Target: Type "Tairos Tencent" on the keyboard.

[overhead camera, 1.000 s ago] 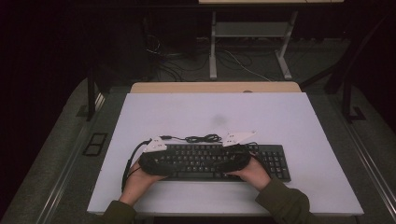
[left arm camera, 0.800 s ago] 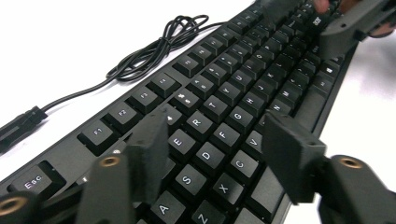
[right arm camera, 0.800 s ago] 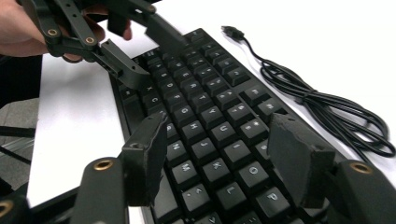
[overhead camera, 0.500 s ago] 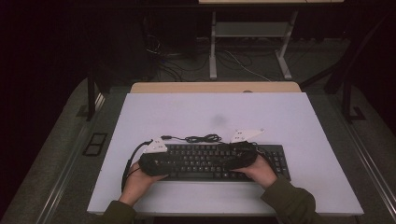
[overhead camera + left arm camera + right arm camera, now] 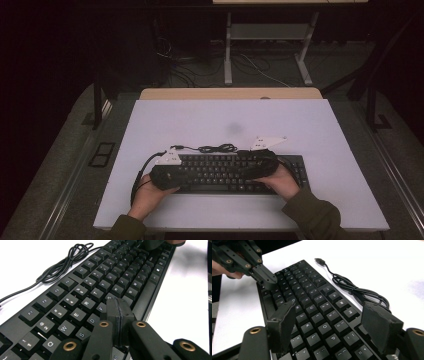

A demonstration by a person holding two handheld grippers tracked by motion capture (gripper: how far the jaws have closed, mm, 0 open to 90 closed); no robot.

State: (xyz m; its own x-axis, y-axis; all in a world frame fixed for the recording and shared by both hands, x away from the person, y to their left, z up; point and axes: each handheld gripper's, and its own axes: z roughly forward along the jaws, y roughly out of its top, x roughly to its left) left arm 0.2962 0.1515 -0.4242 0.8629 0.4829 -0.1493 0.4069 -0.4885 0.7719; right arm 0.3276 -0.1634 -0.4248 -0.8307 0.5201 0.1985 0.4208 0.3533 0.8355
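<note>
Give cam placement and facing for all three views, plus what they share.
High view: above the person's side, facing forward and down on the white table; both forearms and hands show.
Left gripper view: rides the left tongs, shut, pointing along the black plastic keyboard.
Right gripper view: rides the right tongs, open over the keys; the left tongs show far off.
Shared: keyboard and its coiled black cable.

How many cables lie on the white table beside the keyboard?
1: the keyboard's black cable, bundled just behind the keyboard, with its plug lying free on the table. Each gripper trails its own cable too.
</note>
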